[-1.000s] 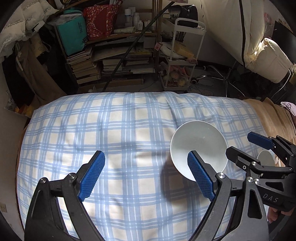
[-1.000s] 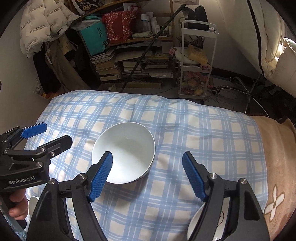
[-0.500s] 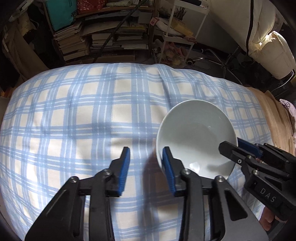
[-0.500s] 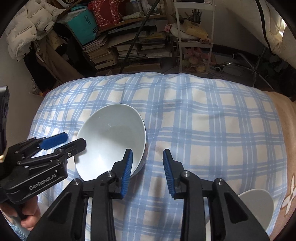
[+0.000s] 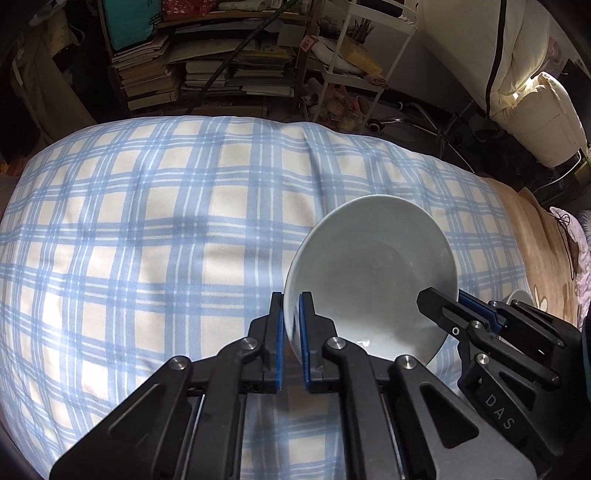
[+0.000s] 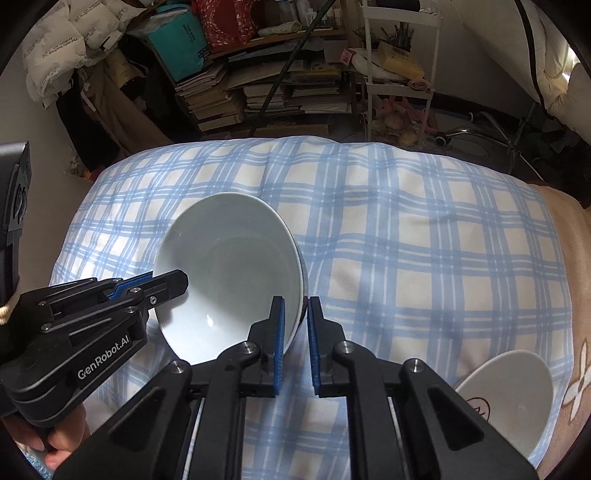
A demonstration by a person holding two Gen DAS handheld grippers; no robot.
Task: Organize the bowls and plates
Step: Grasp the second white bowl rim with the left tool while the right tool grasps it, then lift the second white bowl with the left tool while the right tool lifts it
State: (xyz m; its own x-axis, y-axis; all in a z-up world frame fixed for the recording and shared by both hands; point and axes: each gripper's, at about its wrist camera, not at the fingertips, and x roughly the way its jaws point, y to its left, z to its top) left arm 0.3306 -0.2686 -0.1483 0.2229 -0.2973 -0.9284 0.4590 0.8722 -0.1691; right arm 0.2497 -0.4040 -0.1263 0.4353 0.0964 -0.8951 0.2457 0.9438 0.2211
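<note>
Fingers of our left gripper (image 5: 291,321) pinch the left rim of the white bowl (image 5: 373,277), one blue pad inside the wall and one outside. Our right gripper (image 6: 295,325) pinches the opposite rim of the same bowl (image 6: 229,273) the same way, so the bowl sits between the two tools over the blue plaid quilt (image 5: 147,240); we cannot tell whether its base touches the cloth. Each gripper shows in the other's view: the right one (image 5: 458,306) reaches in from the right side marked "DAS", and the left one (image 6: 151,284) carries the words "GenRobot.AI". A second white dish (image 6: 509,391) with a small red mark lies near our right gripper, at the edge of the quilt beside a tan blanket (image 6: 576,258). Beyond the bed stand piled books (image 5: 155,77), a white wire rack (image 5: 354,62) holding small things, a teal box (image 6: 177,40) with unreadable print, and a red patterned bag (image 6: 225,22).
</note>
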